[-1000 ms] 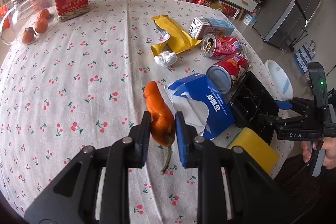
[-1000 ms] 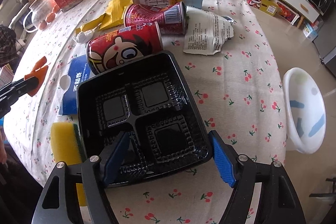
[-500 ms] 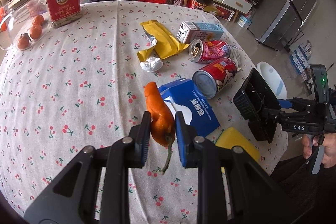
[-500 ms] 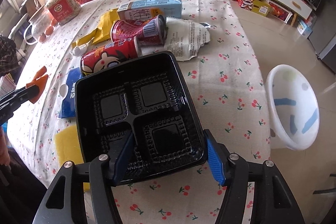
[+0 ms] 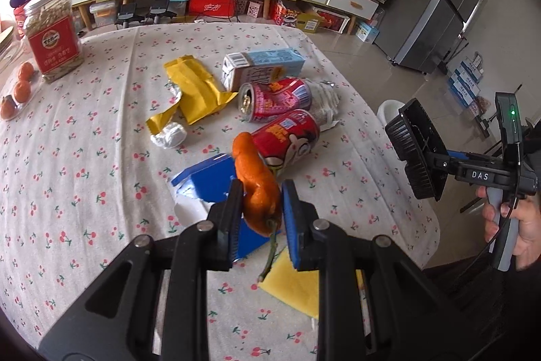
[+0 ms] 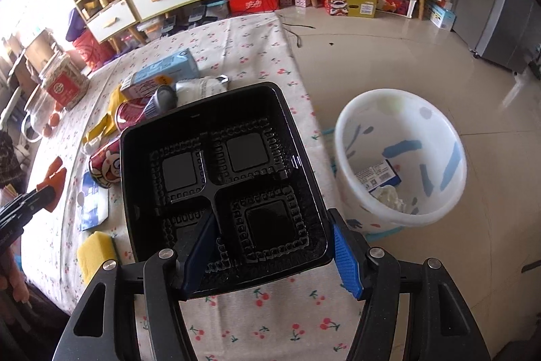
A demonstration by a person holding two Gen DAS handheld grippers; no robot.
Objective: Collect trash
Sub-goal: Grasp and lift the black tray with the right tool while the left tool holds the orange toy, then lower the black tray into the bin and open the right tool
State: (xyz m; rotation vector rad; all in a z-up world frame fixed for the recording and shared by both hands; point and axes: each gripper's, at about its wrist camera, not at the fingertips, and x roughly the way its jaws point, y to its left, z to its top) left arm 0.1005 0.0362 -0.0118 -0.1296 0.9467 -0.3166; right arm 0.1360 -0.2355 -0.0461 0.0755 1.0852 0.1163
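Note:
My left gripper (image 5: 262,202) is shut on an orange peel-like scrap with a green stem (image 5: 253,181), held above the blue tissue packet (image 5: 206,181). My right gripper (image 6: 272,252) is shut on a black four-compartment plastic tray (image 6: 223,178), one finger inside it and one outside its right wall; the tray hangs tilted over the table's right edge. A white bin (image 6: 399,158) stands on the floor to its right, with a small box and crumpled paper in it. Two red cans (image 5: 287,137), a milk carton (image 5: 263,66), a yellow wrapper (image 5: 196,90) and a tissue ball (image 5: 169,134) lie on the table.
The cherry-print tablecloth (image 5: 84,158) covers the table. A yellow sponge (image 5: 297,283) lies near its front edge. A seed jar (image 5: 50,36) and small oranges (image 5: 22,88) sit at the far left. Shelving and a fridge (image 5: 439,5) stand beyond the tiled floor.
The black tray has been lifted off the table and carried right, toward the bin. My left gripper has moved right with the orange scrap, from bare cloth to above the blue packet.

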